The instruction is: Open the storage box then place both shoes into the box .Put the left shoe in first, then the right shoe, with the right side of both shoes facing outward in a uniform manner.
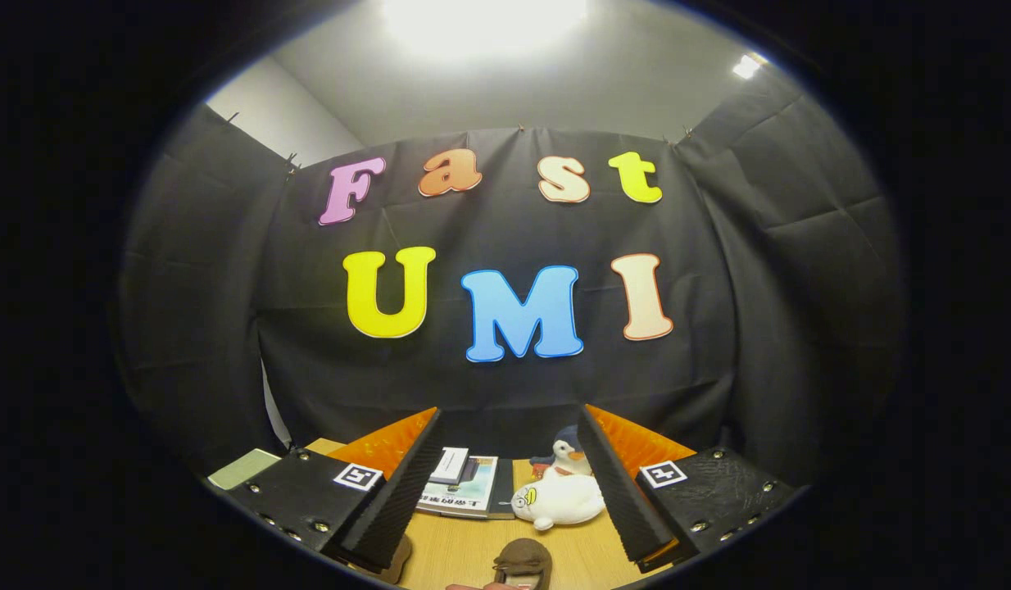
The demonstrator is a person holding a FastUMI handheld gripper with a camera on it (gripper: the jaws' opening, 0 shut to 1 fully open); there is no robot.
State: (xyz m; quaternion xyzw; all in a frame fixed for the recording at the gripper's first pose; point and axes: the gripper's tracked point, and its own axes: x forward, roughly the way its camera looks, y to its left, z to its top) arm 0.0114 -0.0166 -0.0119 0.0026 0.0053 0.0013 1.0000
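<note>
A brown shoe (522, 562) sits on the wooden table between the fingers, only its top visible; another brown piece (395, 561) peeks beside the left finger.

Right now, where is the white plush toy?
The white plush toy lies on the wooden table, between the open gripper fingers, beside the books.

Recording booth: black cloth walls (505, 385) w/ wooden table (464, 557), ceiling light (481, 20) overhead.
</note>
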